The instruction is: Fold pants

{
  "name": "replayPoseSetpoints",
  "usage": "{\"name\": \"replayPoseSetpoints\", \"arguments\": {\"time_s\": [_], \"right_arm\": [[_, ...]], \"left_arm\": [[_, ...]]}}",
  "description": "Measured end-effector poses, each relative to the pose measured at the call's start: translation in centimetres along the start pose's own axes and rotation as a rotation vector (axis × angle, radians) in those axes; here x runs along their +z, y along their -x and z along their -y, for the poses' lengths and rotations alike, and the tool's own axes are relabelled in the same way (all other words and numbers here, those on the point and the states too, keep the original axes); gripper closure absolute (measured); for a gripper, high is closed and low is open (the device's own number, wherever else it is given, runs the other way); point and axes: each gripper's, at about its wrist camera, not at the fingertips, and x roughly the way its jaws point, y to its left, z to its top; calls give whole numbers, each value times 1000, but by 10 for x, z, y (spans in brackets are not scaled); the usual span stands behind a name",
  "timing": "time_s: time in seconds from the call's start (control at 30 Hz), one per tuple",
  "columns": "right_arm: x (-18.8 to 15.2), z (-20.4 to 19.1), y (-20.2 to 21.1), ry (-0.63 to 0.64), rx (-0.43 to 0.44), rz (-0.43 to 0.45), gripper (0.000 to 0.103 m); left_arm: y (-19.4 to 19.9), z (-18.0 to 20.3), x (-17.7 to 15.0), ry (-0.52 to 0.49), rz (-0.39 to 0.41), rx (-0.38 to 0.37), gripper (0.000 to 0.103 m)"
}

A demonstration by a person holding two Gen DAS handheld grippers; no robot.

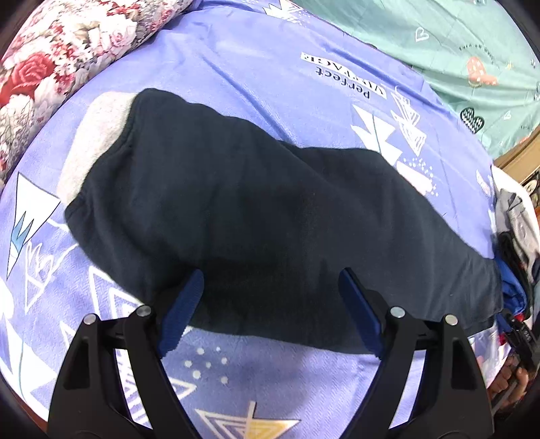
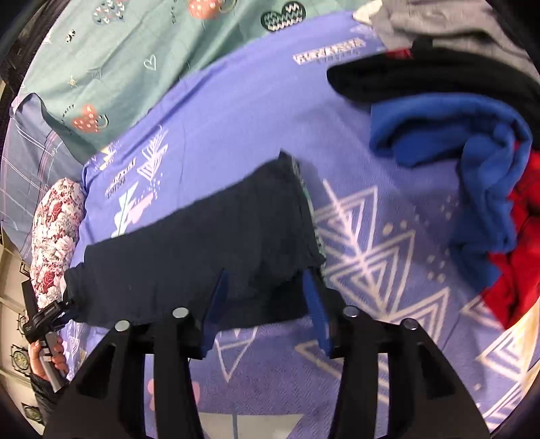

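Observation:
Dark navy pants (image 1: 256, 202) lie flat and lengthwise across a purple patterned bedsheet (image 1: 270, 381). A pale fleecy lining (image 1: 98, 141) shows at their far left end. My left gripper (image 1: 271, 273) hovers open over the near edge of the pants, its blue pads wide apart and gripping nothing. In the right wrist view the pants (image 2: 202, 253) end at a gathered hem (image 2: 303, 209). My right gripper (image 2: 263, 280) stands open just above that end, with cloth under the gap and the pads not pressing on it.
A pile of clothes sits at the right: a blue fleece (image 2: 472, 152), a red garment (image 2: 516, 270), a black one (image 2: 422, 77) and a grey one (image 2: 449, 20). A floral pillow (image 1: 57, 57) lies at the left and a teal sheet (image 1: 455, 44) behind.

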Motion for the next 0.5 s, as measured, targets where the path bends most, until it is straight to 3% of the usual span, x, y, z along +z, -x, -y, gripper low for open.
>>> {"name": "replayPoseSetpoints", "arguments": {"time_s": [0.2, 0.37, 0.5], "right_arm": [[11, 13, -15, -87, 1, -14, 56], [13, 14, -18, -109, 9, -7, 56], [14, 14, -18, -103, 2, -6, 56]], "left_arm": [[31, -31, -7, 105, 32, -51, 18], [62, -81, -10, 230, 99, 1, 18], [66, -108, -6, 289, 107, 41, 20]]}}
